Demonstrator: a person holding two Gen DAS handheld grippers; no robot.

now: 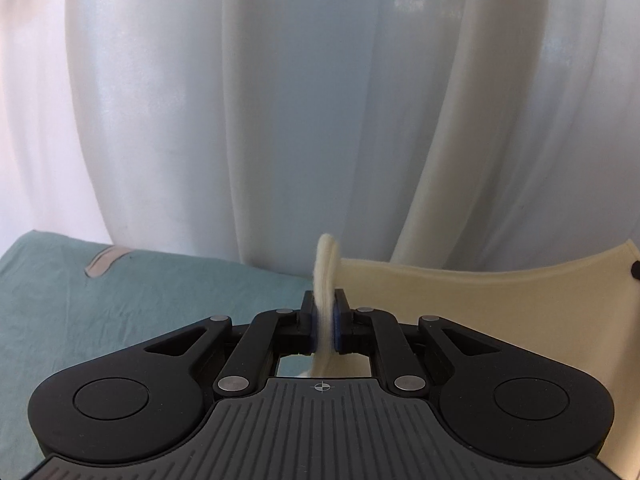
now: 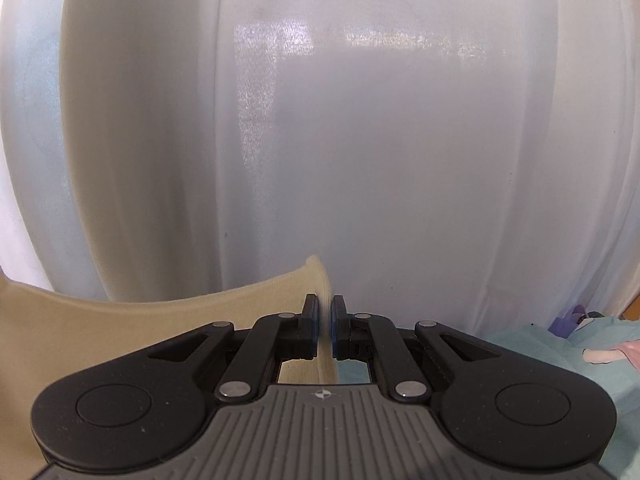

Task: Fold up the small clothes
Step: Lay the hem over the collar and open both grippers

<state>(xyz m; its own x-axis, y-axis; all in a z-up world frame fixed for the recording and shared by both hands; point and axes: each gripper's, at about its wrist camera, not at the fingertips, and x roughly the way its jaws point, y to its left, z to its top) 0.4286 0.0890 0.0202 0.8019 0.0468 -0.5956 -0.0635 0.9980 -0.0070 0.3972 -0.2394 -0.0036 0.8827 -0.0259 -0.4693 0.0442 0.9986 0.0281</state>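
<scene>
L gripper [image 1: 325, 320] clamped on cream garment [image 1: 460, 300] corner | R gripper [image 2: 325, 322] pinching opp corner, jaws nearly shut | garment stretched btwn both, held up over teal sheet [image 1: 120, 312] by white curtain [image 1: 280, 120] | risk: thin pinch, uneven pull → corner slips | count: 1 garment, 2 grippers

A home setting, most likely a bedroom or a room by a window. Sheer white curtains [image 1: 280, 120] hang in long folds across the whole background, daylight glowing through them, with a cream drape [image 1: 452, 140] among them. Below lies a wrinkled teal sheet [image 1: 100, 312], soft like bedding, and a few loose garments [image 2: 600, 354] sit crumpled on it at the far right
</scene>
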